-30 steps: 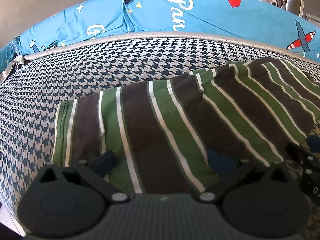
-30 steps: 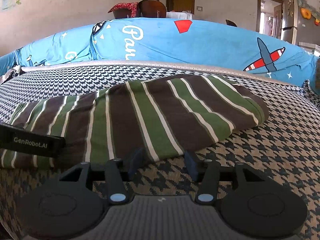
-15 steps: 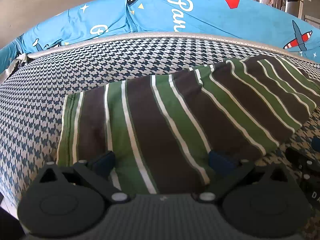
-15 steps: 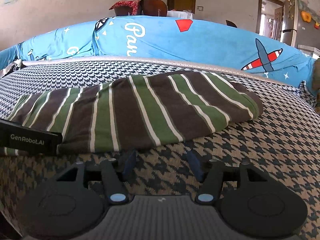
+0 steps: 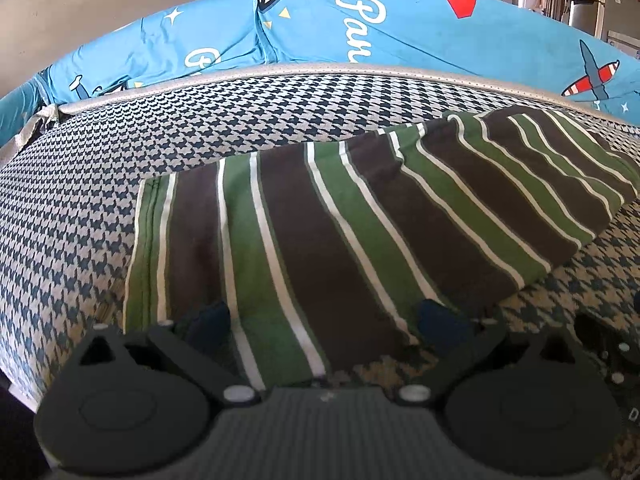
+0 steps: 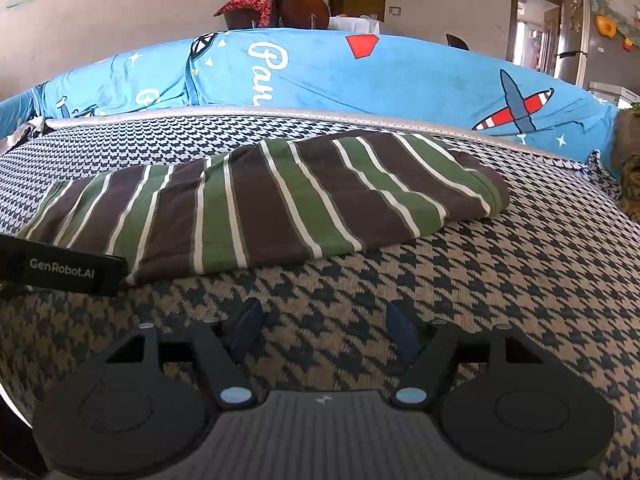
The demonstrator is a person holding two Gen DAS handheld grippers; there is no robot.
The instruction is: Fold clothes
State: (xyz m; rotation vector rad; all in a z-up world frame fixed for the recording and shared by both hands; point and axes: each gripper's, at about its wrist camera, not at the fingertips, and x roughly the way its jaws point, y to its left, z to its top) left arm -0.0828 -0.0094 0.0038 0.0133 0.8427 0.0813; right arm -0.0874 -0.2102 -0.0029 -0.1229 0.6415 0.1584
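Observation:
A folded garment [image 5: 360, 232] with green, brown and white stripes lies flat on the houndstooth cushion [image 5: 100, 184]. My left gripper [image 5: 320, 320] is open and sits low over the garment's near edge, one blue pad on either side of the striped cloth, gripping nothing. In the right wrist view the garment [image 6: 280, 208] lies a short way ahead. My right gripper [image 6: 324, 326] is open over bare houndstooth cushion [image 6: 500, 280], with nothing between its fingers. The left gripper's black body [image 6: 60, 268] shows at the left edge, touching the garment's near left corner.
A blue quilt [image 6: 360, 76] printed with planes and white lettering is heaped along the far side, behind a silver piped edge [image 6: 280, 114]. The cushion drops off at the left [image 5: 16, 372]. Beyond are walls, a doorway [image 6: 532, 28] and dark chairs.
Both grippers have drawn back toward me from the garment. The cloth's near edge now shows in the left view. The right fingers stand a little wider apart.

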